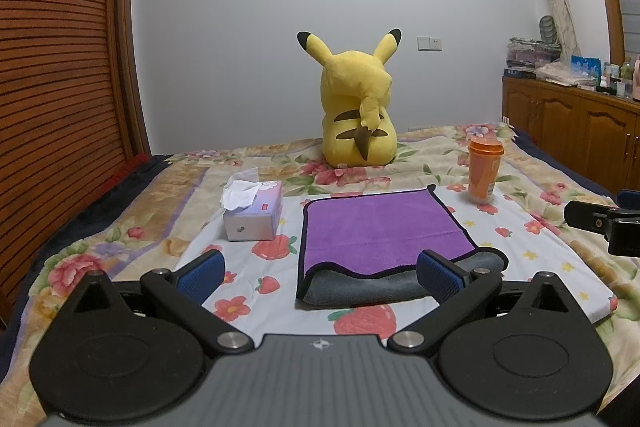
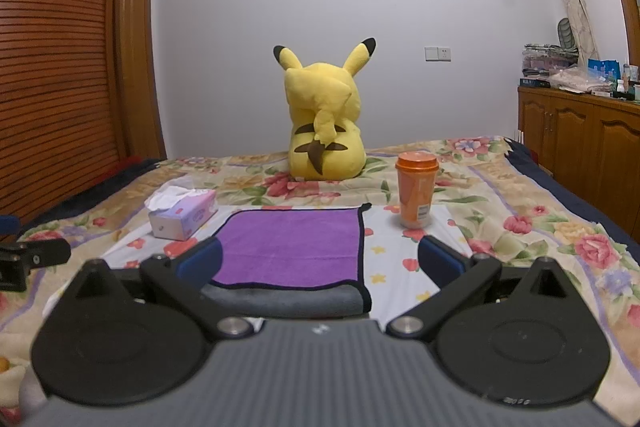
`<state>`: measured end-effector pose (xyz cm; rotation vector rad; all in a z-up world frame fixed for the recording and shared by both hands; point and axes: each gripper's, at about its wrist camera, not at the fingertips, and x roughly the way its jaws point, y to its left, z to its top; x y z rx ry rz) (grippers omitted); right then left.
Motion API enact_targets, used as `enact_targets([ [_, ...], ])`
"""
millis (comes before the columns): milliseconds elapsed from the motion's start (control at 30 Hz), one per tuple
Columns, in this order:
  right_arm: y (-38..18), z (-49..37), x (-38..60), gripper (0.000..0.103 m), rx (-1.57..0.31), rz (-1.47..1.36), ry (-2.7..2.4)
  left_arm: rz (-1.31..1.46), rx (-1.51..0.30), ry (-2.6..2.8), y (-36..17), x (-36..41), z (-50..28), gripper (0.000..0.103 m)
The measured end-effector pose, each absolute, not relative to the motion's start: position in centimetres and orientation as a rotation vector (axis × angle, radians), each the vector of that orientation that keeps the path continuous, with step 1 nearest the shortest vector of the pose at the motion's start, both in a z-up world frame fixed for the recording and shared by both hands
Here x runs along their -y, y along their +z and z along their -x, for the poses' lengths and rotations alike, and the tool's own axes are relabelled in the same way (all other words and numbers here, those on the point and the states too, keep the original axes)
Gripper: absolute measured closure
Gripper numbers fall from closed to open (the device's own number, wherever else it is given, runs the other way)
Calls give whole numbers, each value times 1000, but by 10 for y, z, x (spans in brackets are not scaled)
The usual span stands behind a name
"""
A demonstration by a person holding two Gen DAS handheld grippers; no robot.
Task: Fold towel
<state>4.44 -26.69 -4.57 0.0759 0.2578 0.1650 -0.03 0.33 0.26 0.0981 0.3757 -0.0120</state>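
A purple towel (image 1: 376, 231) with a dark border and grey underside lies folded over on a white strawberry-print cloth (image 1: 532, 239) on the bed; its grey fold faces me. It also shows in the right wrist view (image 2: 292, 247). My left gripper (image 1: 320, 275) is open and empty, just short of the towel's near edge. My right gripper (image 2: 320, 263) is open and empty, its left finger over the towel's near left part. The right gripper shows at the right edge of the left wrist view (image 1: 612, 223).
A tissue box (image 1: 254, 211) stands left of the towel. An orange lidded cup (image 1: 484, 171) stands at its far right. A yellow Pikachu plush (image 1: 358, 111) sits behind. A wooden wardrobe (image 1: 60, 67) is at the left, and a wooden cabinet (image 1: 576, 131) at the right.
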Motion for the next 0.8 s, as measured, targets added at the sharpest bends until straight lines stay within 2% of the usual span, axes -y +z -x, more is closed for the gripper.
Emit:
enact_targets([
  [800, -46, -44, 267, 0, -257, -76, 165, -98, -384, -14, -3, -3, -1, 0],
])
